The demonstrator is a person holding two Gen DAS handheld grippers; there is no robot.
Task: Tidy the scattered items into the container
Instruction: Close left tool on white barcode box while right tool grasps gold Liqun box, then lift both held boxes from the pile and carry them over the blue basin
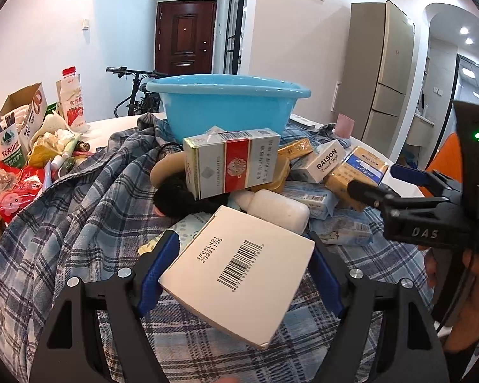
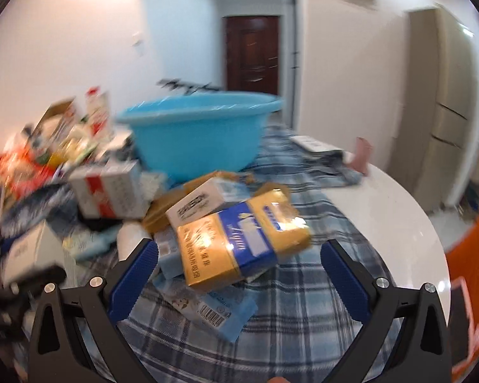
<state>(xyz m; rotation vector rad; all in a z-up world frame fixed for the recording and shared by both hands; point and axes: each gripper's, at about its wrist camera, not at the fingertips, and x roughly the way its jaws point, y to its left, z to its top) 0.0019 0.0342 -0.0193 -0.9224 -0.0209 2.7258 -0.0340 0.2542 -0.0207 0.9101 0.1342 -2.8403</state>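
Fingers [image 1: 163,265] of your left gripper [image 1: 239,274] squeeze the white box [image 1: 236,274]. Your right gripper [image 2: 239,265] is wide open and empty. The blue tub [image 1: 226,105] sits straight ahead, past the pile, so lift the box over.

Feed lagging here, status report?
Left gripper shut on white box. Right gripper open over yellow-blue pack. Blue basin behind pile, path clear.

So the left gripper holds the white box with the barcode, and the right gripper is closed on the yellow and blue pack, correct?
Not quite. The left gripper does hold the white box, but the right wrist view shows the right gripper open, near the yellow and blue pack, not closed on it.
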